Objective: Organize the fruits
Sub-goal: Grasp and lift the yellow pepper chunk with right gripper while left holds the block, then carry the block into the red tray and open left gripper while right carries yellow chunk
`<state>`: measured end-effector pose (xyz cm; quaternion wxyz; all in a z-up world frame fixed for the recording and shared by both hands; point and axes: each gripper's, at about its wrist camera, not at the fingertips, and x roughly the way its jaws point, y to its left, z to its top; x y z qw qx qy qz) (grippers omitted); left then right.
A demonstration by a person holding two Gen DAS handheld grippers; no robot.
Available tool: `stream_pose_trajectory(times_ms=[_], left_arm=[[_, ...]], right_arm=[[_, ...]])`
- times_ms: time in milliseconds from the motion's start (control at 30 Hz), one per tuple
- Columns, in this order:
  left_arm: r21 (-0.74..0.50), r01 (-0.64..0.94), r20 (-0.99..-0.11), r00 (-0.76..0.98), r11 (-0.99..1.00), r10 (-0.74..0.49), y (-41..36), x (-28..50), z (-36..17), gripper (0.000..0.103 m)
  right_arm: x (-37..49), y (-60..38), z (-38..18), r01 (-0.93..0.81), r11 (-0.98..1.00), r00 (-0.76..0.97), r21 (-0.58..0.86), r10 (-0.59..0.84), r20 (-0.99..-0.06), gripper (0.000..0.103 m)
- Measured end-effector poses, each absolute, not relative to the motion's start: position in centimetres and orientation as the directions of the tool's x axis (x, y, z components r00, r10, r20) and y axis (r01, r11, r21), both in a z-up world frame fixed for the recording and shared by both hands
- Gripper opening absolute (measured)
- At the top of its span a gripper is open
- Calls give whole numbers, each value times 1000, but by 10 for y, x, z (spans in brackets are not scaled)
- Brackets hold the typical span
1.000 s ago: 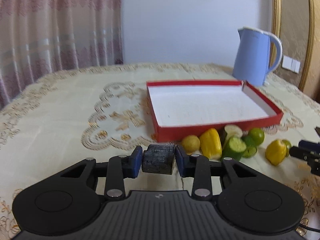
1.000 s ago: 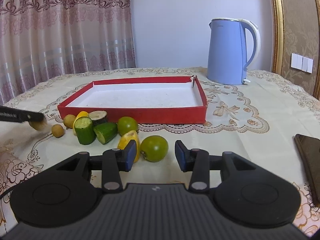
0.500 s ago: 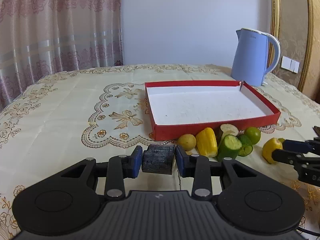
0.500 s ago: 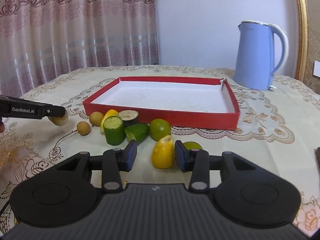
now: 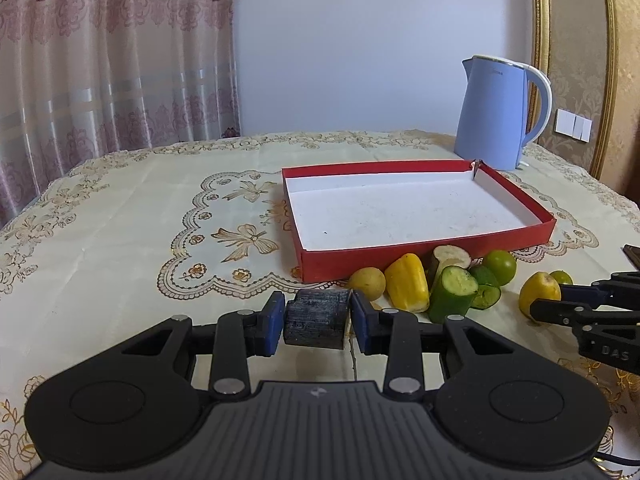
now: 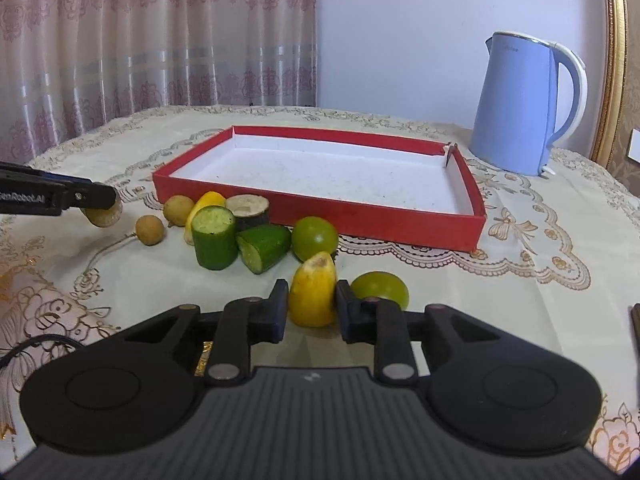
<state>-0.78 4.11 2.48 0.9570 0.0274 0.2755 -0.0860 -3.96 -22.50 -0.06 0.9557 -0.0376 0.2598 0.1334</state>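
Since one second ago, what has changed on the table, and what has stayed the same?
The right gripper moved forward and left, from facing the green fruit to closing around the yellow fruit piece. The left gripper stays shut on its dark block; the red tray remains empty.

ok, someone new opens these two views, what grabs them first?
Probably the red tray, empty mid-table, with cut fruit piled along its near wall. Next, the right tongs around a yellow piece in front of that pile, and the left tongs clamped on a dark block. The blue kettle stands behind the tray's far right corner.
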Motion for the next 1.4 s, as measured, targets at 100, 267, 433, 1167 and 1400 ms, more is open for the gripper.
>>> stream_pose_trajectory(times_ms=[100,267,433,1167,1400], left_arm=[[4,182,-527,836,983,-153,41,-8,26,34],[13,195,-509,846,981,-161,35,-9,31,34],[29,196,-505,849,980,-155,26,-3,35,34],[45,210,-498,852,977,-160,10,-1,39,34],[35,214,-489,855,976,-170,9,5,45,34]], right_arm=[[-47,-224,5,-298,955,835,2,262,-484,23],[-51,-225,14,-307,952,846,2,274,-458,23],[-51,-228,16,-310,951,847,5,279,-453,21],[-52,-230,8,-326,945,825,-8,280,-491,23],[-56,-236,19,-322,947,843,11,292,-453,23]])
